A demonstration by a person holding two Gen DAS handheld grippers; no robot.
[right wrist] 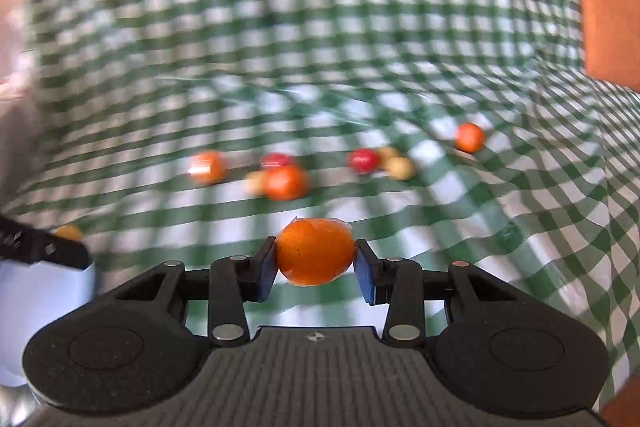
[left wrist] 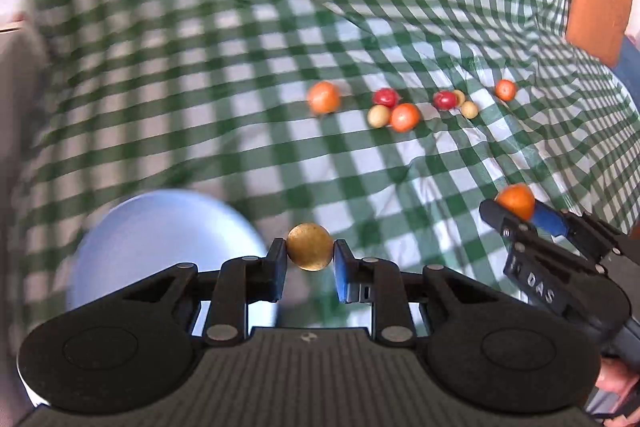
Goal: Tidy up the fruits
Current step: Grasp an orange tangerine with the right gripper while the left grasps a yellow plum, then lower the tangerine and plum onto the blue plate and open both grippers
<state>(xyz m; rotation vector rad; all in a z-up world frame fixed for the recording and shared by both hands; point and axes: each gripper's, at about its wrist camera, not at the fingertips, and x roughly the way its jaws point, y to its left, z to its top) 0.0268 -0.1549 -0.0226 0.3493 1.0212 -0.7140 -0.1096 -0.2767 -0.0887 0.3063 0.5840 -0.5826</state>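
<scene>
My left gripper (left wrist: 310,255) is shut on a small golden-brown round fruit (left wrist: 310,246), held above the cloth just right of a pale blue plate (left wrist: 160,235). My right gripper (right wrist: 315,259) is shut on an orange fruit (right wrist: 315,251); it also shows in the left wrist view (left wrist: 516,201) at the right. Several loose fruits lie in a row on the green checked cloth (left wrist: 400,187): orange ones (left wrist: 323,97) (left wrist: 405,117) (left wrist: 505,90), red ones (left wrist: 385,97) (left wrist: 445,99) and small tan ones (left wrist: 378,116) (left wrist: 469,109).
An orange-brown cushion (left wrist: 598,7) stands at the far right edge of the cloth. The cloth is wrinkled around the fruits. The left gripper's fingers (right wrist: 52,251) show at the left of the right wrist view, over the plate (right wrist: 60,291).
</scene>
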